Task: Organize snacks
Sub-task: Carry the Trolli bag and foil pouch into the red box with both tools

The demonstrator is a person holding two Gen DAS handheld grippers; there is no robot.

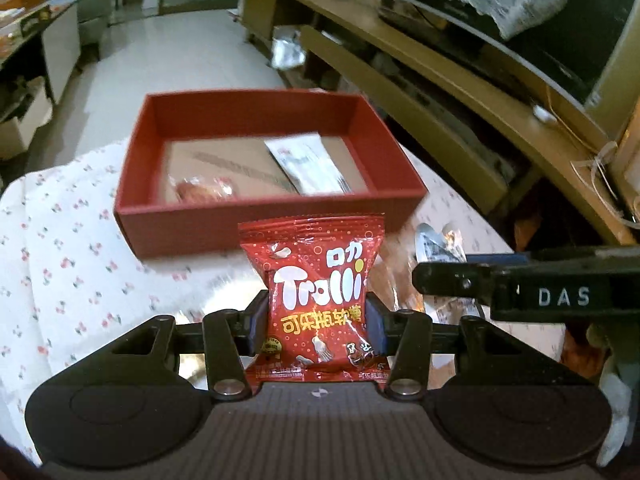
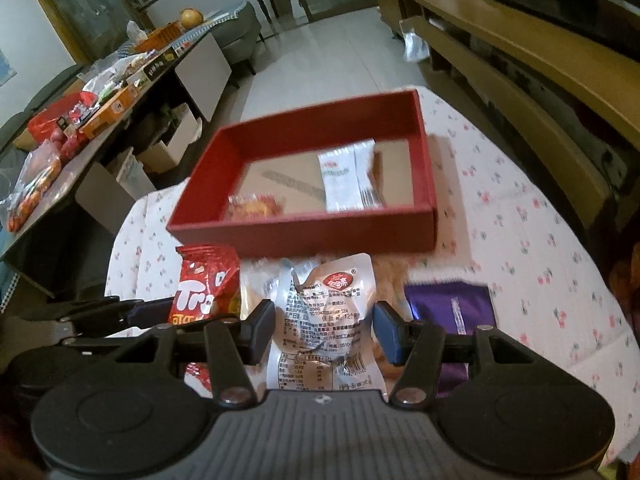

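We've got the left hand-held gripper (image 1: 316, 328) clamped on a red Trolli gummy pack (image 1: 318, 300), both blue pads pressing its sides, pack upright & lifted clear of the cloth. The right hand-held gripper (image 2: 324, 332) sits w/ a silver-white snack pouch (image 2: 326, 320) between its fingers: the left pad meets the pouch edge, the right pad looks just beside it, so we can't tell for sure if it's gripped.

Just right of the right hand-held gripper, a purple packet (image 2: 448, 308) lies on the floral-cloth worktop (image 2: 532, 240). To its left, the Trolli pack shows again in the other gripper's fingers.

Straight ahead of both grippers, near, is the red box (image 1: 264, 228), open-topped, resting on the cloth. Inside it: a white sachet (image 1: 308, 166) toward the far-right part, & a small orange-red wrapped snack (image 1: 200, 190) at the near-left corner; both blurred, labels unreadable.

Further out, right of the grippers, a wooden TV stand (image 1: 460, 92) runs along; far left, a side table (image 2: 100, 120) piled w/ more snack bags & boxes.
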